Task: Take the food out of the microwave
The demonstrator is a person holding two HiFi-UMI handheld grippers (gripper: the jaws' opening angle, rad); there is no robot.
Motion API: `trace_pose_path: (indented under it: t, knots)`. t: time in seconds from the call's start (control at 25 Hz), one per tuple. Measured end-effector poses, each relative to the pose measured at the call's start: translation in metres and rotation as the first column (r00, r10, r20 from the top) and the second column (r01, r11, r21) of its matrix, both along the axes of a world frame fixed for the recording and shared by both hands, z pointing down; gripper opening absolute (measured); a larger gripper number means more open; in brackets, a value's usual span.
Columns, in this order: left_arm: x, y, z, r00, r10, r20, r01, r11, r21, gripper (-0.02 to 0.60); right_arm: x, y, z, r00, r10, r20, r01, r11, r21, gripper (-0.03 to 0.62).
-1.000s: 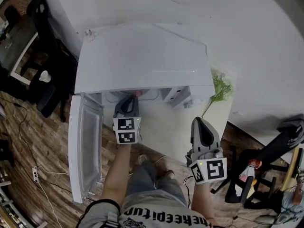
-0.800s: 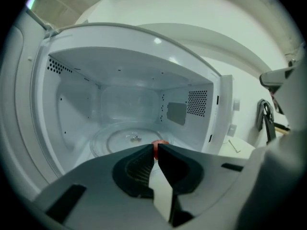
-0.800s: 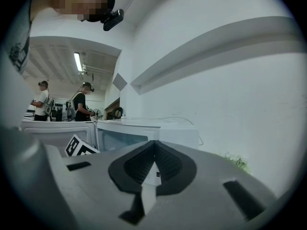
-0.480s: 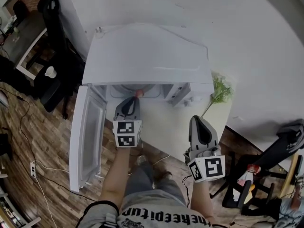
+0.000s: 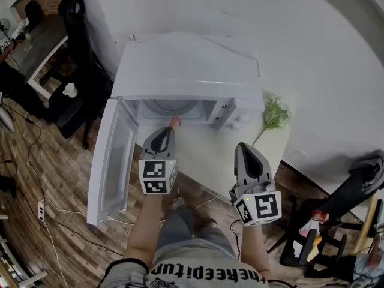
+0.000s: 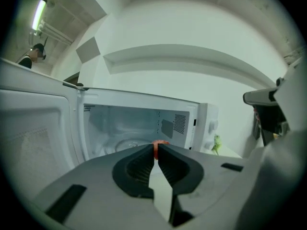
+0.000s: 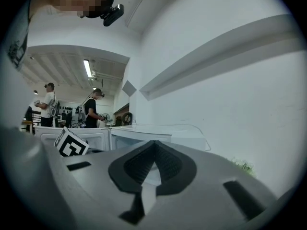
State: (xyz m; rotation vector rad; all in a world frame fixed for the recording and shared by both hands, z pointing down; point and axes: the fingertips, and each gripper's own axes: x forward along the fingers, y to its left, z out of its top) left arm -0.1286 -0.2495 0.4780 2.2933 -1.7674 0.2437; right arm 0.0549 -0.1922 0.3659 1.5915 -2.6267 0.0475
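Holding one small orange-red food piece [image 6: 161, 143] clamped between its fingers at the mouth of the open microwave [image 5: 186, 65], left gripper [image 5: 171, 128] seemingly mid-removal toward the white surface [image 5: 207, 155]; right gripper [image 5: 242, 147], fingers together on nothing, aside as spare.

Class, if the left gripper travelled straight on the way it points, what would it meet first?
Probably the back wall of the open microwave: the left gripper, jaws shut on the orange food, aims into the cavity with nothing between. Depth is unclear.
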Motion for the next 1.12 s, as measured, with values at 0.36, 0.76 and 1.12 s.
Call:
trace_pose_path:
  t: [0.36, 0.76, 1.12]
  knots:
    - [0.001, 0.041, -0.032, 1.000, -0.021, -0.021, 0.022, 0.998, 0.052, 0.026, -0.005, 0.017, -0.009, 0.999, -0.040, 0.010, 0.039, 0.999, 0.017, 0.003]
    - [-0.004, 0.080, -0.067, 0.997, -0.062, -0.042, 0.067, 0.992, 0.109, 0.026, -0.002, 0.036, -0.021, 0.997, -0.071, 0.026, 0.070, 0.997, 0.040, 0.003]
    - [-0.004, 0.114, -0.094, 0.994, -0.102, -0.033, 0.106, 0.980, 0.166, 0.026, 0.001, 0.056, -0.034, 0.993, -0.112, 0.032, 0.110, 0.992, 0.065, 0.003]
